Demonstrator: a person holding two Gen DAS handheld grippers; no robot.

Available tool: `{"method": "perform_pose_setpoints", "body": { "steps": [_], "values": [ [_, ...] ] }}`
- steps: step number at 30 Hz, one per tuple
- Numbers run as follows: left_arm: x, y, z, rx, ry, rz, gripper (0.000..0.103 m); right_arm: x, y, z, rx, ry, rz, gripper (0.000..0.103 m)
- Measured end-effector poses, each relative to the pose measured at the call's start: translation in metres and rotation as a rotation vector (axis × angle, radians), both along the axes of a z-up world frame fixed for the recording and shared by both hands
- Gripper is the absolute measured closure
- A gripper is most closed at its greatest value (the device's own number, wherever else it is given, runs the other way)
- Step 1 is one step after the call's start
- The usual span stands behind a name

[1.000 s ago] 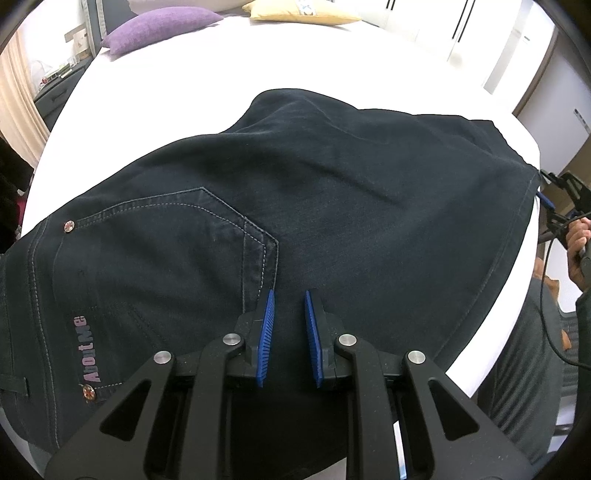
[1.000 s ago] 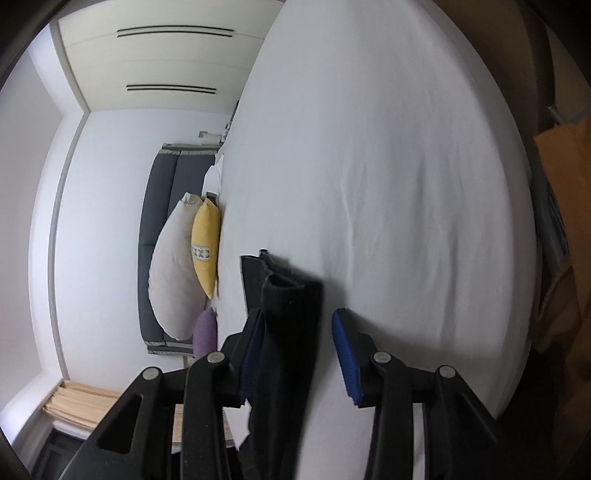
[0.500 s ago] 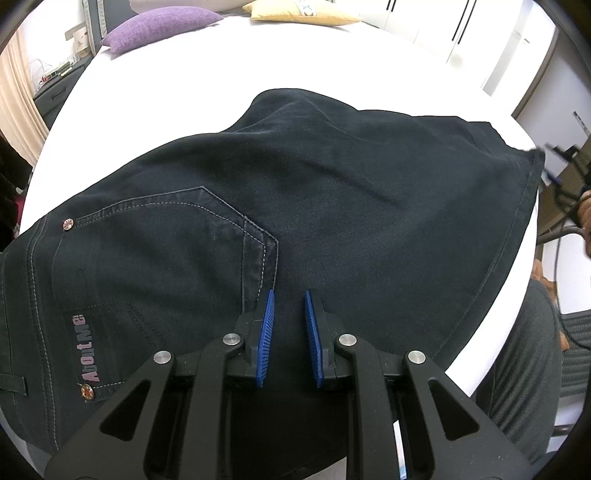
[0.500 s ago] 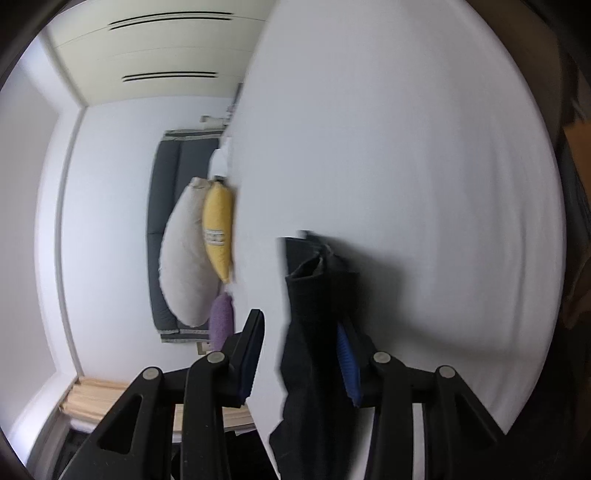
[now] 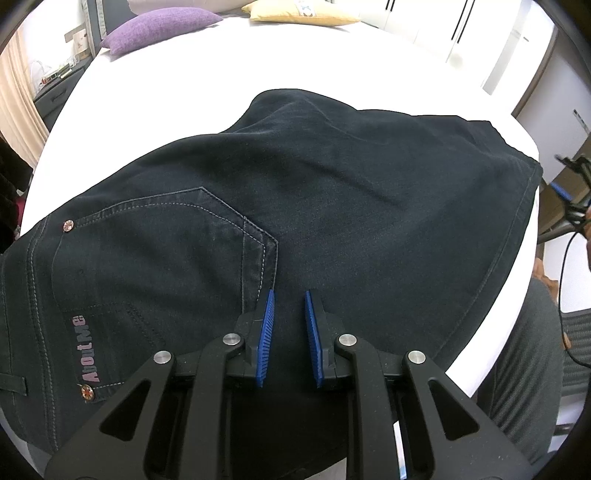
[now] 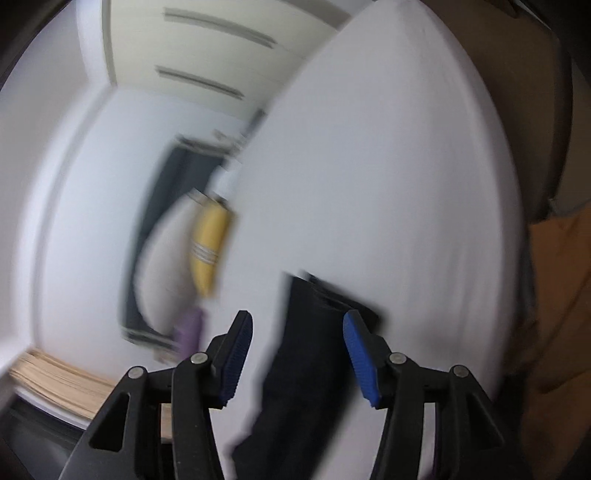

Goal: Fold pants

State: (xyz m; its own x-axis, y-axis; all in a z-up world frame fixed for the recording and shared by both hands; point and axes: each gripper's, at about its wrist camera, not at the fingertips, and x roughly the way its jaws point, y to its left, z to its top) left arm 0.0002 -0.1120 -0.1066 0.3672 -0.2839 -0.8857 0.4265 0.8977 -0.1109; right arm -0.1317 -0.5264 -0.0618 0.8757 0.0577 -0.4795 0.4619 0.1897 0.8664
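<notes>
R gripper (image 6: 297, 356) jaws opening, let go of hem since 1s ago | L gripper (image 5: 287, 334) narrow, pinning pants (image 5: 332, 206) | fold laid, next fold due

Pants (image 5: 295, 206) lie spread across the bed (image 5: 207, 70), two cushions (image 5: 159, 27) behind them.

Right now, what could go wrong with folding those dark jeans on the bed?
1. The right gripper is opening with the jeans' hem end between its pads, not pressed; the end may land crooked.
2. The jeans' near edge overhangs the white bed, so they might slide off.
3. The left gripper is nearly shut, seemingly pinching denim; pulling could bunch the fabric.
</notes>
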Motion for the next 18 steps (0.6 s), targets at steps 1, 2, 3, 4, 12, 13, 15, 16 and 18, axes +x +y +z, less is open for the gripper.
{"method": "perform_pose_setpoints", "body": {
  "steps": [1, 2, 3, 4, 12, 13, 15, 16, 18],
  "values": [
    [0.000, -0.001, 0.000, -0.002, 0.001, 0.002, 0.086, 0.002, 0.001, -0.021, 0.097, -0.062, 0.012, 0.047],
    [0.000, -0.001, 0.000, -0.002, 0.002, 0.002, 0.086, 0.004, 0.001, -0.030, 0.113, -0.052, 0.007, 0.047],
    [0.000, -0.001, 0.000, -0.002, 0.001, 0.002, 0.086, 0.003, 0.003, -0.038, 0.108, -0.020, -0.002, 0.047],
    [0.000, -0.001, 0.000, -0.001, 0.000, 0.000, 0.086, 0.005, 0.002, -0.051, 0.141, -0.012, -0.011, 0.047],
    [-0.001, -0.002, 0.000, 0.004, -0.005, 0.002, 0.086, 0.006, -0.005, -0.083, 0.362, -0.213, -0.049, 0.062],
    [0.000, -0.002, 0.000, -0.001, -0.002, 0.003, 0.086, 0.002, -0.006, -0.077, 0.349, -0.236, -0.056, 0.063],
    [0.000, -0.001, 0.000, -0.004, -0.001, 0.003, 0.086, -0.012, -0.008, -0.065, 0.336, -0.292, -0.089, 0.063],
    [0.000, -0.001, 0.000, -0.003, -0.002, 0.002, 0.086, -0.021, -0.011, -0.057, 0.338, -0.349, -0.118, 0.063],
    [0.000, -0.001, -0.001, -0.004, -0.003, 0.004, 0.086, -0.036, -0.017, -0.042, 0.319, -0.430, -0.161, 0.064]
  ]
}}
